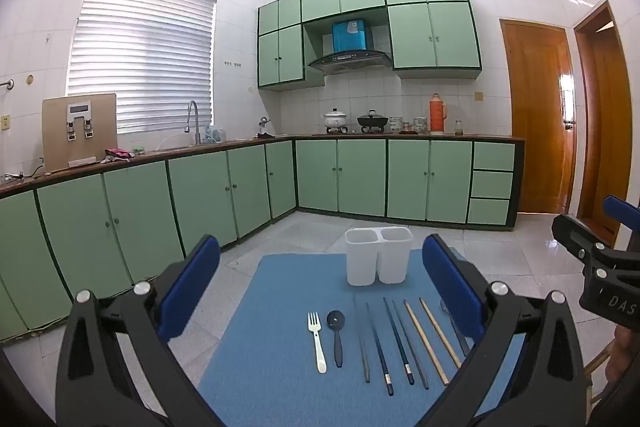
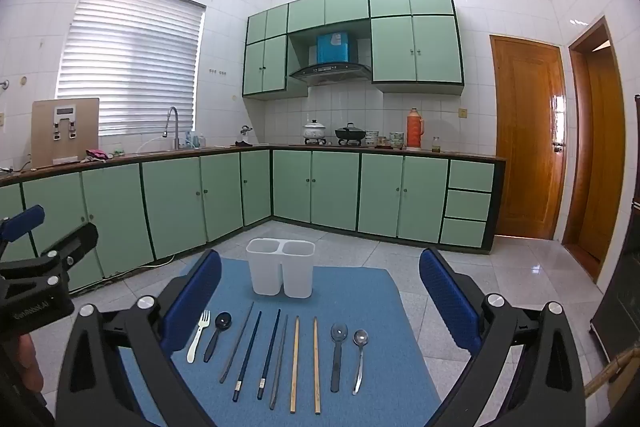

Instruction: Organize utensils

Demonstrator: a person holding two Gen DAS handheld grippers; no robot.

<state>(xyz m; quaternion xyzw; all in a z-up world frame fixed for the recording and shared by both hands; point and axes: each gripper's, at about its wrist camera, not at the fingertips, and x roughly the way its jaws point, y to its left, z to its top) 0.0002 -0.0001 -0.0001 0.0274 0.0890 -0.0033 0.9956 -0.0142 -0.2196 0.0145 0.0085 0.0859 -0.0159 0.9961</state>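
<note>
A blue mat (image 2: 352, 291) lies on a table. At its far side stands a white two-compartment holder (image 2: 281, 273) (image 1: 378, 261). In front of it, utensils lie in a row: a white fork (image 2: 198, 337) (image 1: 317, 341), a dark spoon (image 2: 216, 335) (image 1: 337, 337), grey, dark blue and wooden chopsticks (image 2: 296, 363) (image 1: 426, 341), a spoon with a clear bowl and dark handle (image 2: 338, 355) and a metal spoon (image 2: 359, 359). My left gripper (image 1: 320, 291) and right gripper (image 2: 320, 299) both hover open above the near part of the mat, nothing between their blue pads.
Green kitchen cabinets (image 2: 312, 187) run along the far walls under a counter with pots and an orange flask (image 2: 415, 129). Wooden doors (image 2: 528, 139) stand at the right. White tiled floor surrounds the table. A person's hand (image 2: 28, 363) shows at the left edge.
</note>
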